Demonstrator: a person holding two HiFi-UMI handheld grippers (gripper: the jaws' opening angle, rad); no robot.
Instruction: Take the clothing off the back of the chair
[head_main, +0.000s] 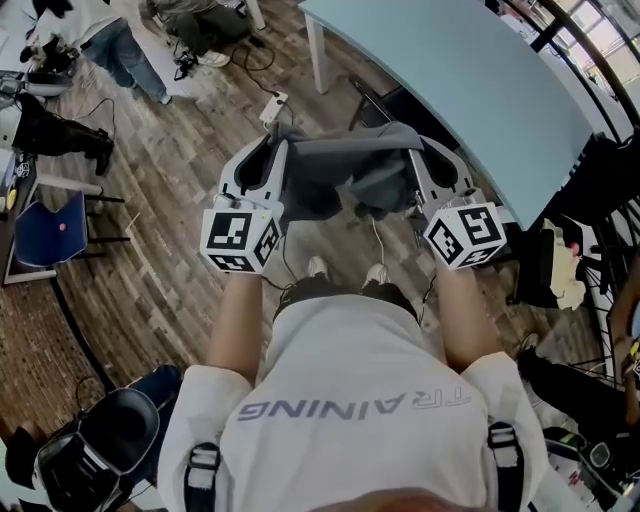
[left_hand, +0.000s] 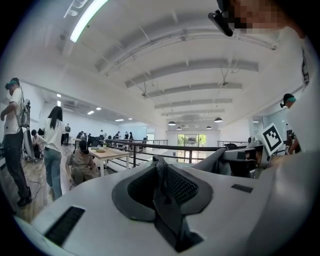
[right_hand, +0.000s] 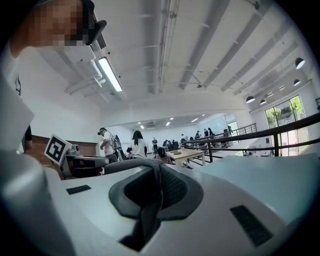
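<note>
Grey clothing (head_main: 345, 160) between left tool (head_main: 277, 152) and right tool (head_main: 412, 152), both pairs of jaws tight on its fabric.

A: Site class?
B: Large open-plan lab-office hall. Head view: brown wood-plank floor (head_main: 160, 280), black trailing cables (head_main: 250, 62) at 11 o'clock, pale blue rectangular table (head_main: 460, 80) at 1 o'clock.
A: Corroboration?
B: Left gripper view: white beamed ceiling (left_hand: 175, 65), long strip light (left_hand: 87, 20) at 11 o'clock, black metal railing (left_hand: 150, 146) centre, people (left_hand: 80, 162) round a light wooden table (left_hand: 107, 153) at 9 o'clock.
</note>
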